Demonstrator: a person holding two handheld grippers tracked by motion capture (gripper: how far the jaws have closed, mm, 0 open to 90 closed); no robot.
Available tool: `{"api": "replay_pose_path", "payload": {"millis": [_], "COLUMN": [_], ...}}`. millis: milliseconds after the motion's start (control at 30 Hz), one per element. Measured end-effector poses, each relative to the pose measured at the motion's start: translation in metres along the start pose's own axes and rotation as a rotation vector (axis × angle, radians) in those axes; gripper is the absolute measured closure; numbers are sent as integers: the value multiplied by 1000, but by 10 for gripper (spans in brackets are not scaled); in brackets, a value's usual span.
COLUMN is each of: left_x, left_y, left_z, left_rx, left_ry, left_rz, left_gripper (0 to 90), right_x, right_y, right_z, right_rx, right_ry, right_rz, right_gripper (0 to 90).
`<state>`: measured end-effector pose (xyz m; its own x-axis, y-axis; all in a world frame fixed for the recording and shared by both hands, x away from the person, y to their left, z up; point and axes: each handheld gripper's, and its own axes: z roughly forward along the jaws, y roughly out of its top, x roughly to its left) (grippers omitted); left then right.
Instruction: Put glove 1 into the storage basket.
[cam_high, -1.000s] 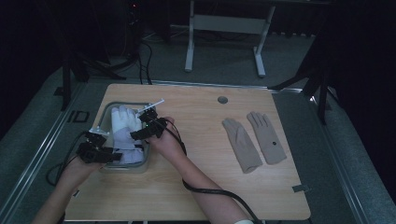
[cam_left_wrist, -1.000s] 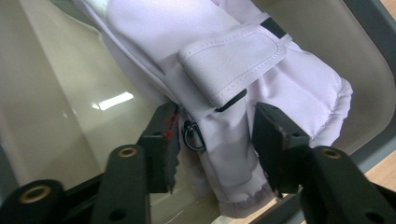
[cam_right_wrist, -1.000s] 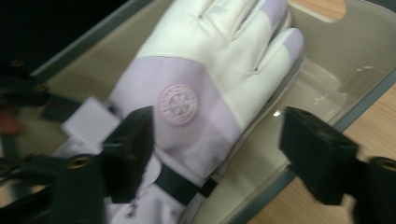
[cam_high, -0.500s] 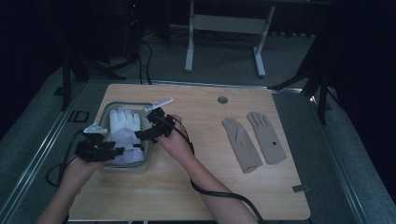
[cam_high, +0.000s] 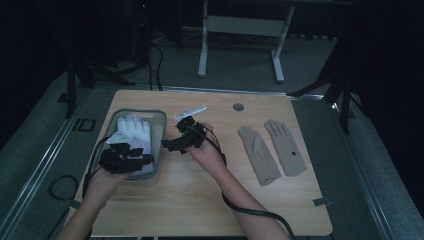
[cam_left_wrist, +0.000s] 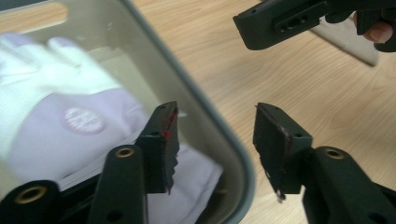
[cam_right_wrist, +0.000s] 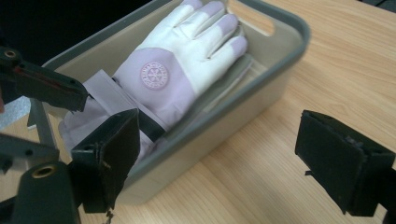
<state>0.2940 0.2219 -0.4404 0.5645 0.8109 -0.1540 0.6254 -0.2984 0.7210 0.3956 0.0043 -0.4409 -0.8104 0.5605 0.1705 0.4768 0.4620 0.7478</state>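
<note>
Right gripper view: white glove (cam_right_wrist: 177, 70) lies in the bin (cam_right_wrist: 285, 56), fingertips at the far end, cuff at the near end. I've got my right gripper (cam_right_wrist: 233, 163) spread, empty, just outside the bin's side wall. Left gripper (cam_left_wrist: 215, 149) also spread, empty, straddling the rim right at the cuff, so I judge left is nearer. Tan gloves (cam_high: 272, 147) well apart on the surface (cam_high: 200, 200).

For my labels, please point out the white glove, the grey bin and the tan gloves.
white glove (cam_right_wrist: 187, 60), right gripper view, back of the hand.
grey bin (cam_right_wrist: 261, 77), right gripper view, near rim.
tan gloves (cam_high: 260, 152), high view, left glove's palm.
</note>
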Motion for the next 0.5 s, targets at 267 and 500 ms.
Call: {"api": "replay_pose_path", "payload": {"millis": [267, 500], "left_x": [-23, -42], "left_y": [6, 6], "left_z": [21, 35], "left_rx": [8, -87], "left_ry": [-18, -50], "left_rz": [39, 65], "left_gripper": [195, 143], "right_x": [-15, -28], "right_y": [-15, -31], "right_z": [-24, -41], "right_rx": [-9, -16], "right_ry": [-10, -13], "right_rz": [11, 30], "right_gripper": [137, 137]}}
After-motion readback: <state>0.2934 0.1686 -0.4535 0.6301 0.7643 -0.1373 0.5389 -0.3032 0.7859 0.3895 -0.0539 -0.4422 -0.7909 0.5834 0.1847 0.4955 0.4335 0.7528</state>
